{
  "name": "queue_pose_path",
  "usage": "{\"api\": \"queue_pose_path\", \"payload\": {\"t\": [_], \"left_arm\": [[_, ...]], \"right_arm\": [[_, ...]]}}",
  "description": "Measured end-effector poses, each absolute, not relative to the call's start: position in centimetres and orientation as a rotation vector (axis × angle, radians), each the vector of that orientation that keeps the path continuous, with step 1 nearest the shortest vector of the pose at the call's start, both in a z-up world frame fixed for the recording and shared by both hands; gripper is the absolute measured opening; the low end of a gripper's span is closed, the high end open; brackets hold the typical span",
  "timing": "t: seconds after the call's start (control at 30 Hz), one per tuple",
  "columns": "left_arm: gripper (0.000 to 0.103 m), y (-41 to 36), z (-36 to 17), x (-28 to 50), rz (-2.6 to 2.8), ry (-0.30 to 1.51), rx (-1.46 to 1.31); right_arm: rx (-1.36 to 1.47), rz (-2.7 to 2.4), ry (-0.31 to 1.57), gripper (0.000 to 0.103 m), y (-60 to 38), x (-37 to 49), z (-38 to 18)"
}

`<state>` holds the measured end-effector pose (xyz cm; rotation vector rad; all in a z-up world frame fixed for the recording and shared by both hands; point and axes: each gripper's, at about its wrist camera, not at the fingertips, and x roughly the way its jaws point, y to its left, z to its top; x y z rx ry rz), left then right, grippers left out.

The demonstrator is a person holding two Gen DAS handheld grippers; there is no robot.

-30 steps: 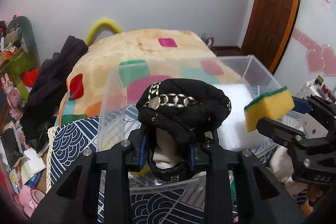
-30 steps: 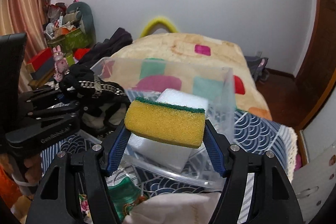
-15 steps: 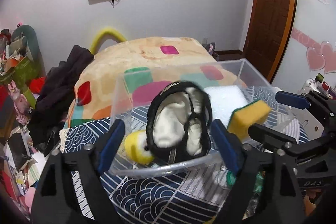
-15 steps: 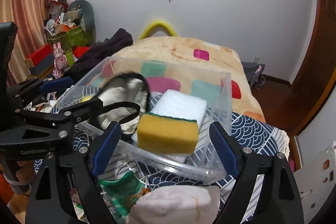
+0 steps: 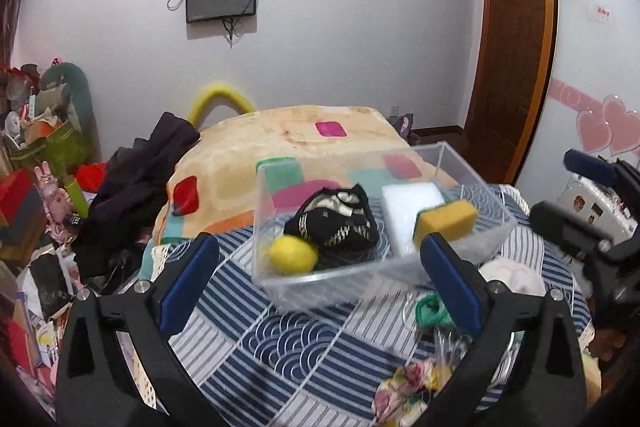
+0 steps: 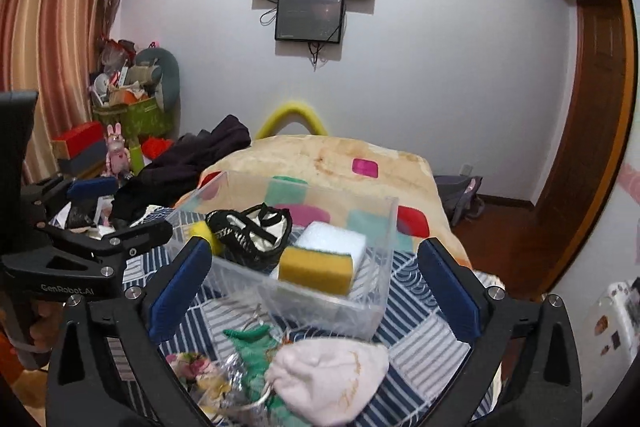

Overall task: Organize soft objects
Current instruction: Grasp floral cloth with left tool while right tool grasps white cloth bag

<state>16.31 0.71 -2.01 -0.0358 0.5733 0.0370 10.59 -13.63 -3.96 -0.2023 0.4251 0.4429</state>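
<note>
A clear plastic bin point(image 5: 280, 279) point(image 6: 384, 291) stands on the blue patterned cloth. Inside lie a black hat with white lining point(image 5: 336, 219) point(image 6: 252, 227), a yellow ball point(image 5: 292, 255) point(image 6: 200, 229), a white foam block point(image 5: 404, 211) point(image 6: 336, 237) and a yellow sponge with a green back point(image 5: 446, 221) point(image 6: 316, 269) leaning on the block. My left gripper point(image 5: 316, 291) is open and empty, in front of the bin. My right gripper point(image 6: 314, 291) is open and empty, also in front of it. Each gripper shows at the edge of the other's view.
In front of the bin lie a pink pouch point(image 6: 332, 379), green knitted cloth point(image 6: 248, 343) point(image 5: 432, 311) and floral items in plastic wrap point(image 5: 404, 387). Behind is a bed with a patchwork blanket point(image 5: 300, 139), dark clothes point(image 5: 144, 183) and clutter at the left point(image 5: 36, 155).
Both grippers opened and drew back. The hat dropped from the left gripper into the bin, and the sponge dropped from the right gripper onto the foam block.
</note>
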Motion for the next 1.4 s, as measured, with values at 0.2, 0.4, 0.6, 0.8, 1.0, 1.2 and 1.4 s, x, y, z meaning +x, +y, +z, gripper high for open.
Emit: {"api": "queue_pose_path", "payload": {"t": [0.2,0.4,0.6,0.8,1.0,1.2,1.4], "left_arm": [[0.102,0.4,-4.2,14.4,0.027,0.624,-0.027],[0.102,0.2,-7.9,13.2,0.000,0.719,-0.058],[0.102,-0.1,-11.8,12.7,-0.009,0.805,-0.084],[0.101,-1.8,-13.5,11.8,-0.075,0.830,-0.076],[0.074,-2.6,-15.1,12.1,-0.115,0.890,-0.091],[0.033,-4.4,-15.3,10.7,-0.128,0.833,-0.021],[0.013,-4.8,-15.0,9.9,-0.144,0.831,-0.035]], "right_arm": [[-0.138,0.423,0.513,0.103,-15.2,10.6,-6.5],[-0.114,0.360,0.580,0.103,-16.6,10.7,-8.8],[-0.112,0.357,0.625,0.103,-16.9,10.4,-10.7],[-0.076,0.382,0.651,0.101,-16.8,10.8,-11.8],[-0.013,0.442,0.689,0.085,-18.1,11.1,-12.5],[-0.025,0.490,0.720,0.045,-17.6,11.0,-13.1],[-0.035,0.485,0.680,0.031,-17.7,10.0,-12.3]]}}
